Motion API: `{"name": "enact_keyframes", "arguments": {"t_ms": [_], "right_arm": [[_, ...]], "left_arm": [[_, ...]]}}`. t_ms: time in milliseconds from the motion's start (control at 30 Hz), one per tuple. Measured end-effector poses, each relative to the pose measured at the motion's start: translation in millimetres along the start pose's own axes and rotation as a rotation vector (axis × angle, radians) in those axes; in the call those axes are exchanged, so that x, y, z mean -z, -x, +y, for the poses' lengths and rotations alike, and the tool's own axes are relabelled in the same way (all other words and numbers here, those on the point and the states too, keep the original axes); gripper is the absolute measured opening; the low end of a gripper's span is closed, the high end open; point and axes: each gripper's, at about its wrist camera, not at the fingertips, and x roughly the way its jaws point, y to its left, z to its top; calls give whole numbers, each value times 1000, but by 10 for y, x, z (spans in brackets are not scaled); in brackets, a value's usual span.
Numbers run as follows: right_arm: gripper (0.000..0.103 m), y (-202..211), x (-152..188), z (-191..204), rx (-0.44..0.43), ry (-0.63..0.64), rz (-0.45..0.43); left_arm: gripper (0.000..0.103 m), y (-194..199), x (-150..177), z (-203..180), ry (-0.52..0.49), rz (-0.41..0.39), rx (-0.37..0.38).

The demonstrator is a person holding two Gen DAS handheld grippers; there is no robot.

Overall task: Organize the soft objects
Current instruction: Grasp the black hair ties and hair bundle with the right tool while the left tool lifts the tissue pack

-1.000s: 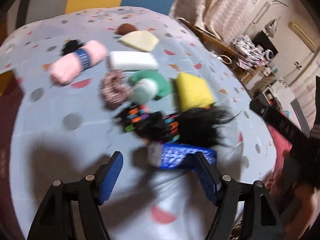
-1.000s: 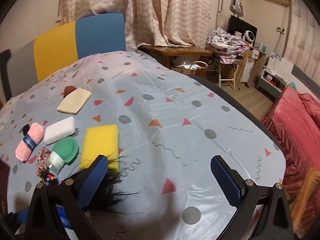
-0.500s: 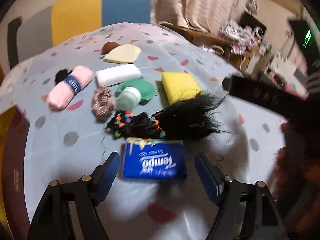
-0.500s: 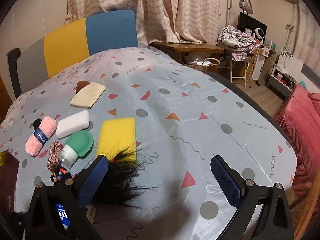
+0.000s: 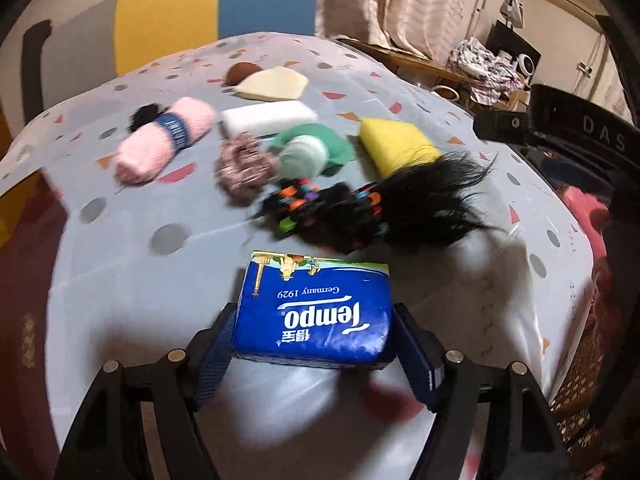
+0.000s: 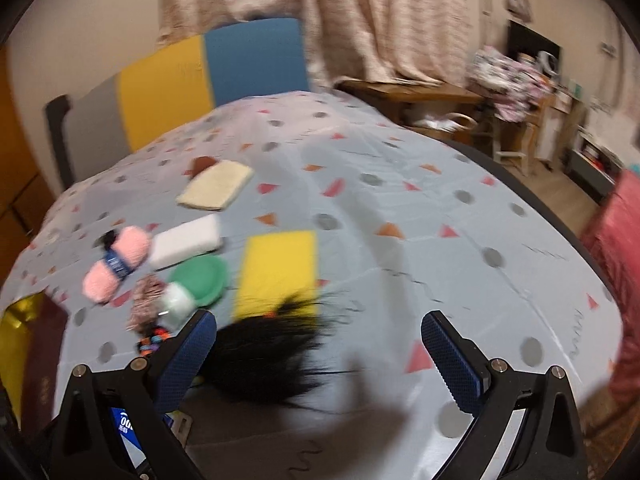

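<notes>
Between the left gripper (image 5: pixel 312 354) pads, a clamped tissue pack (image 5: pixel 316 314); right gripper (image 6: pixel 318 360) agape (blurred).

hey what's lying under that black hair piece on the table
The black hairpiece lies over the near end of the yellow sponge; its strands hide that edge. Elsewhere it seems to lie on the tablecloth; anything else beneath is covered.

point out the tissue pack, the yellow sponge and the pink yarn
tissue pack (image 5: pixel 316 316), left wrist view, middle of its blue top face
yellow sponge (image 6: pixel 280 268), right wrist view, centre of its top
pink yarn (image 5: pixel 160 148), left wrist view, fuzzy body beside its blue band
</notes>
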Motion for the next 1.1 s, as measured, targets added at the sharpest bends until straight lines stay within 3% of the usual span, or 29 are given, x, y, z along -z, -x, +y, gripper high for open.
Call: {"name": "enact_keyframes", "arguments": {"t_ms": [133,300,400,500,633,733,767,1100], "right_arm": [[103,11,73,383,-85,173,-6],[103,-29,201,987,-175,545,1],[102,-140,276,1238,-232,729,65],[99,-288,289,1344,-264,795,138],[69,-640,291,1348,-227,797,281],[61,-834,306,1260,-215,703,346],[50,-827,289,1210,-232,662,346],[44,-592,478,1108,-327,409,335]], "left_arm": [[75,195,213,196,27,-26,-13],[75,344,358,331,36,-35,-10],[75,380,424,391,51,-35,6],[75,411,464,414,50,-38,11],[75,441,500,435,44,-42,18],[75,462,526,450,37,-45,27],[75,470,534,461,36,-47,32],[75,585,579,546,68,-62,88]]}}
